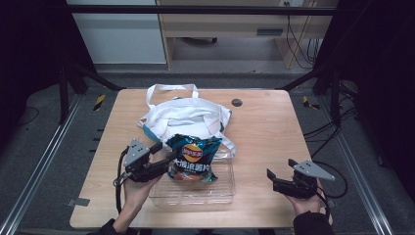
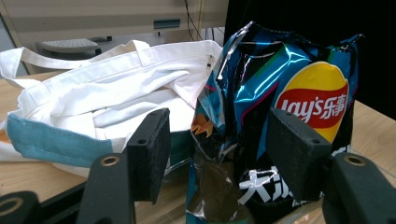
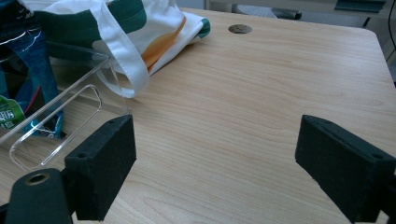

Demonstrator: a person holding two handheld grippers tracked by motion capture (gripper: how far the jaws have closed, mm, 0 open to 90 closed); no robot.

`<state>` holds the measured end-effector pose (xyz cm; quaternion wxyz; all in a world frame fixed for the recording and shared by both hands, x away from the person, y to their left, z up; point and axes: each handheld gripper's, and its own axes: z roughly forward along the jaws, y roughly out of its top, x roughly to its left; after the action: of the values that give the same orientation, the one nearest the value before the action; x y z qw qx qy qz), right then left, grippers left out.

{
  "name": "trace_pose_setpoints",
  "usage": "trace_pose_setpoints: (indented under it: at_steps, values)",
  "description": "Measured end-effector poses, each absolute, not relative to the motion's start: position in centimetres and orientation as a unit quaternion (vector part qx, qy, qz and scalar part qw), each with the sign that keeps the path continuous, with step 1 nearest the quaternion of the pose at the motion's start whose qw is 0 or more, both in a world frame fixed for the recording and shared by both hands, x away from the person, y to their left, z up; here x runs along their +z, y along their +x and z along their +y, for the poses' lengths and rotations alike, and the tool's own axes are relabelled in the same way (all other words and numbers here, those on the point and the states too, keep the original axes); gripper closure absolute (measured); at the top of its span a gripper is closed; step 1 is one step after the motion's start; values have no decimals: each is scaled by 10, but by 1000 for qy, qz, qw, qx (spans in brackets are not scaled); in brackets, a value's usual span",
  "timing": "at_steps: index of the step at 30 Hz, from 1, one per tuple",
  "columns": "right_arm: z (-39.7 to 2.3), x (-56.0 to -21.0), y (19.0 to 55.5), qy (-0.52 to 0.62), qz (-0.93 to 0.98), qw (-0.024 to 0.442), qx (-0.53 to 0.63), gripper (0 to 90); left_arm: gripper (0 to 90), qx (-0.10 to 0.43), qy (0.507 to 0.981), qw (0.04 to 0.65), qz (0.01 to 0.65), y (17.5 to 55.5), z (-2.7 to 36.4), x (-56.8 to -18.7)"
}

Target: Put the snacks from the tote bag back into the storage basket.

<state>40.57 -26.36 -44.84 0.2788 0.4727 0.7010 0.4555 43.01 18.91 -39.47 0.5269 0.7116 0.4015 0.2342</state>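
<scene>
High view: your left claw [image 1: 164,157] sits at the left flank of the chip bag [image 1: 192,157], jaws spread, and from here I can't tell whether a pad touches the foil. The bag stands in the clear bin [image 1: 195,188], leaning toward the white tote [image 1: 183,115] just behind it. I read this as the let-go step: bag dropped in the bin, grip off. Right claw [image 1: 275,179] is parked wide open over bare surface [image 1: 264,127], well apart from the bin, holding nothing. Next move, as I judge it: back the left claw out toward you and to the left without dragging the bag; it looks top-heavy and could tip onto the tote. Left gripper view: pads [image 2: 150,151] stand wide, the bag [image 2: 285,112] ahead and mostly toward the right pad, no pad visibly pressing on it; the tote [image 2: 98,100] lies beyond on the left. Little room forward, so retreat straight back. Right gripper view: jaws wide apart, nothing between them, open wood [image 3: 243,112] ahead. The bin's clear wall and handle slot [image 3: 60,126] sit at the left, a tote strap [image 3: 122,56] draped beside its corner, so watch that strap if you reach in. The surface's far edge and right side are free.
</scene>
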Motion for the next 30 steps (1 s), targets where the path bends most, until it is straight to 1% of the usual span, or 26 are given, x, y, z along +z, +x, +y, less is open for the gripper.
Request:
trace_pose_setpoints:
  at_steps: [14, 30]
  values:
    - [-266, -448, 405, 474, 699, 282, 455, 121, 318, 249, 723, 509, 396, 419, 207, -398]
    - [-271, -449, 405, 479, 697, 285, 451, 114, 298, 257, 711, 496, 428, 415, 248, -413]
